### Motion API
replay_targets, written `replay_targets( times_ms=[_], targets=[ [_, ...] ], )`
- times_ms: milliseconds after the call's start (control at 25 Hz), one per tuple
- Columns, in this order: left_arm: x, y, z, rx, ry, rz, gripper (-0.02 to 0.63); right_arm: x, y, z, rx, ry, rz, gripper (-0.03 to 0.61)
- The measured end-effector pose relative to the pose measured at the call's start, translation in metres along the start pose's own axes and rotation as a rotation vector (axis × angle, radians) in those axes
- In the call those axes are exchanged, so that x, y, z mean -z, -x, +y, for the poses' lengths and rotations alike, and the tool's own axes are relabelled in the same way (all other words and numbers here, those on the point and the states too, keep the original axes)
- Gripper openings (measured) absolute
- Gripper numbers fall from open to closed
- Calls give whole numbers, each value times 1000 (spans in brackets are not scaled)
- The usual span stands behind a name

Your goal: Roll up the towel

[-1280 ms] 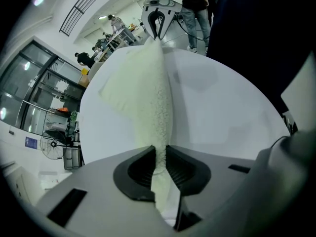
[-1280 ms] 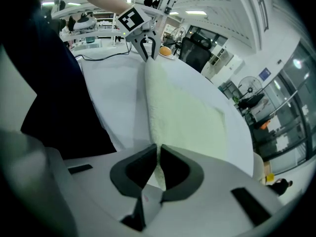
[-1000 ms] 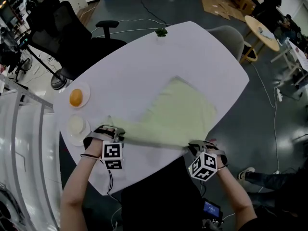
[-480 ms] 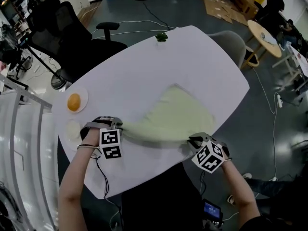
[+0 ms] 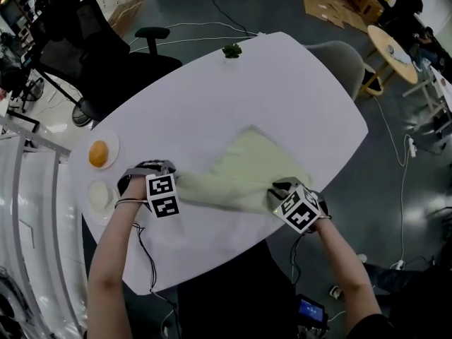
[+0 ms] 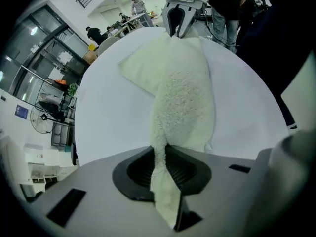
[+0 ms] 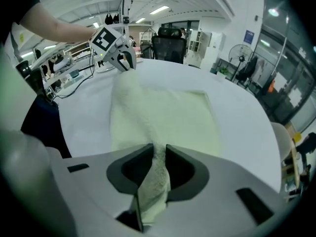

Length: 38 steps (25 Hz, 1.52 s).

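The pale green towel [image 5: 247, 171] lies on the white desk [image 5: 282, 83] near its front edge, with its near side gathered into a thick fold that runs between the two tools; the far part lies flat (one corner points toward the desk's middle). The left tool [image 6: 159, 152] is clenched on the fold's left end, cloth pinched between its pads. The right tool [image 7: 159, 154] grasps the right end – its jaws have just been opening slightly, yet the towel sits pinched between them

White table [image 5: 282, 83]: orange [image 5: 98, 153] on plate [image 5: 112, 144] at left edge, second plate [image 5: 99, 195] just nearer. Small green plant [image 5: 231, 50] at far edge. Black chair [image 5: 99, 55] far left.
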State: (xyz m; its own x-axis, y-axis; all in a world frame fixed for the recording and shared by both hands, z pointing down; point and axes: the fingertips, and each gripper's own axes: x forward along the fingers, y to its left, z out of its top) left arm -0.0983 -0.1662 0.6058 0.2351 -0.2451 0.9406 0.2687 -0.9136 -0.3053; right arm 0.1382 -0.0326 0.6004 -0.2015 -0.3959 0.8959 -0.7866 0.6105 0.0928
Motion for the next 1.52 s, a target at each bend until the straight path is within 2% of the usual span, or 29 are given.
replay_targets(
  times_ms=[120, 320, 400, 560, 720, 840, 1000, 1240, 1400, 1520],
  targets=[
    [-2, -1, 4, -7, 2, -6, 92, 4, -10, -5, 26, -2, 4, 118],
    [1, 10, 19, -89, 48, -52, 156, 3, -3, -17, 91, -9, -25, 195],
    [4, 18, 24, -113, 49, -55, 190, 1, 10, -25, 126, -11, -43, 196],
    [9, 41, 31, -176, -15, -45, 199, -3, 43, -35, 199, -4, -80, 196],
    [-7, 71, 24, -221, -39, -131, 209, 2, 66, -23, 249, 47, -90, 196],
    [-21, 83, 3, -187, -47, -194, 236, 8, 74, -1, 260, 81, -86, 196],
    [-32, 77, -35, -110, -81, -231, 284, 21, 66, 32, 234, 102, -60, 202],
    [-36, 45, -81, -35, -139, -209, 282, 40, 37, 60, 201, 117, 2, 204],
    [-33, 22, -85, -38, -154, -170, 277, 55, 19, 57, 222, 127, 52, 204],
    [-32, 12, -81, -48, -158, -157, 265, 64, 13, 52, 241, 164, 87, 181]
  ],
)
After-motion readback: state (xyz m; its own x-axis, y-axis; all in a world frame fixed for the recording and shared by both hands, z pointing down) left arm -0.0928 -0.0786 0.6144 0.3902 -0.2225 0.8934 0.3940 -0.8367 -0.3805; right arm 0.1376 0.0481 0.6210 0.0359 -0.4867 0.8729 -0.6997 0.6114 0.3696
